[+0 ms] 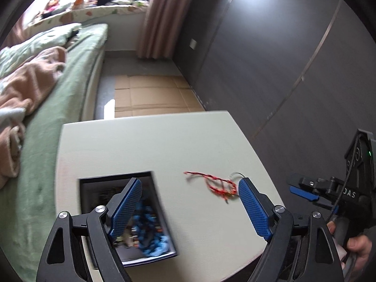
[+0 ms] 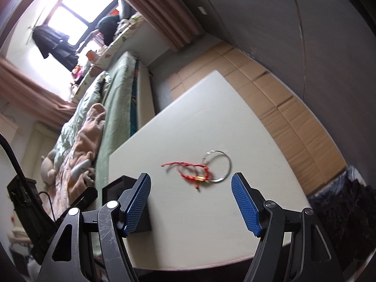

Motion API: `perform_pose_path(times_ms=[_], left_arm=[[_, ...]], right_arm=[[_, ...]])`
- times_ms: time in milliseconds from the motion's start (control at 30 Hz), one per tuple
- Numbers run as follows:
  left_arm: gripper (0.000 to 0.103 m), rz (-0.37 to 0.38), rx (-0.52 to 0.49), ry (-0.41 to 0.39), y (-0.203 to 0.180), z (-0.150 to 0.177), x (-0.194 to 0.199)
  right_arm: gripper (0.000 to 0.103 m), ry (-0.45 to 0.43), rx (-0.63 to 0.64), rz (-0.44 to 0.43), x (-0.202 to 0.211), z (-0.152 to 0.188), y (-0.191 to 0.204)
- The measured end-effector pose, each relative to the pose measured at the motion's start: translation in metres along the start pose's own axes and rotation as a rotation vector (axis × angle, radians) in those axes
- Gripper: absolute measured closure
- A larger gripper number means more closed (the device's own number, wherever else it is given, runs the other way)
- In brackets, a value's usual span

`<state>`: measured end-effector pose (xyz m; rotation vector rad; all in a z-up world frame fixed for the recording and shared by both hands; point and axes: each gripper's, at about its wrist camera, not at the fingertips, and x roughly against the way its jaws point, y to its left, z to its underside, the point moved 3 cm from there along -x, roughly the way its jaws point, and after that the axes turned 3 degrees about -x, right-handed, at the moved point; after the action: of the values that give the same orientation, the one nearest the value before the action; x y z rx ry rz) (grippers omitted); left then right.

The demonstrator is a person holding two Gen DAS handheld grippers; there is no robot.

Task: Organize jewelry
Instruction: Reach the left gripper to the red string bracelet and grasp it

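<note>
Both grippers empty, two pieces loose on the counter (image 2: 235, 127), box open and part-filled.

Largest first: the bed (image 1: 58, 89) runs along the counter's left side, cardboard (image 1: 150, 94) covers the floor beyond. The dark box (image 1: 91, 188) sits at the counter's near-left corner with blue beaded pieces (image 1: 150, 230) already inside, so it reads as the drop target. Left gripper (image 1: 190, 209) hangs above the box edge, fingers wide apart, holding nothing. Right gripper (image 2: 190, 202) faces the loose items, fingers equally spread, likely lining up for a pick. Red cord bracelet (image 2: 192, 170) lies mid-counter, overlapping the silver bangle (image 2: 229, 164), right of the box. Overlap means grabbing one may drag the other; thin cord lying flat needs fingertips low to the surface.
</note>
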<state>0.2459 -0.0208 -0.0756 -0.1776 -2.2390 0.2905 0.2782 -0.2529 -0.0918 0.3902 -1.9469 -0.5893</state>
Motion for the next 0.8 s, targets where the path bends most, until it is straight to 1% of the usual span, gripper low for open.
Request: perform_pose_path(times_ms=[100,167,233,300,367,400,467,600,667,733,800], left_arm=[[0.024,-0.013,-0.019,0.049,-0.017,-0.001,-0.014],[0.037,0.001,-0.008,0.084,-0.026,-0.001,-0.023],[0.038,-0.007,-0.003,0.120,-0.037,-0.002,-0.034],[0.039,-0.035,-0.015,0.136,-0.043,-0.001,-0.042],[0.047,-0.051,-0.020,0.169,-0.049,0.000,-0.054],[0.049,-0.056,-0.018,0.195,-0.051,0.001,-0.062],[0.050,-0.077,-0.018,0.219,-0.054,0.003,-0.071],[0.050,-0.134,-0.024,0.250,-0.055,0.003,-0.086],[0.057,-0.158,-0.017,0.265,-0.052,0.004,-0.093],[0.059,-0.180,0.001,0.280,-0.049,0.005,-0.101],[0.061,-0.186,0.022,0.293,-0.046,0.005,-0.109]], right_arm=[[0.031,0.012,-0.046,0.010,-0.001,-0.005,-0.016],[0.031,0.003,-0.072,0.002,0.003,-0.008,-0.024],[0.031,-0.011,-0.096,-0.012,0.009,-0.011,-0.030],[0.031,-0.023,-0.121,-0.013,0.014,-0.014,-0.039],[0.031,-0.026,-0.143,-0.014,0.016,-0.016,-0.046],[0.031,-0.026,-0.151,-0.018,0.017,-0.018,-0.048],[0.031,-0.035,-0.169,-0.023,0.021,-0.020,-0.054],[0.031,-0.049,-0.188,-0.030,0.030,-0.020,-0.063],[0.031,-0.050,-0.200,-0.023,0.032,-0.020,-0.069],[0.031,-0.052,-0.211,-0.018,0.034,-0.021,-0.074],[0.031,-0.055,-0.219,-0.024,0.037,-0.021,-0.077]])
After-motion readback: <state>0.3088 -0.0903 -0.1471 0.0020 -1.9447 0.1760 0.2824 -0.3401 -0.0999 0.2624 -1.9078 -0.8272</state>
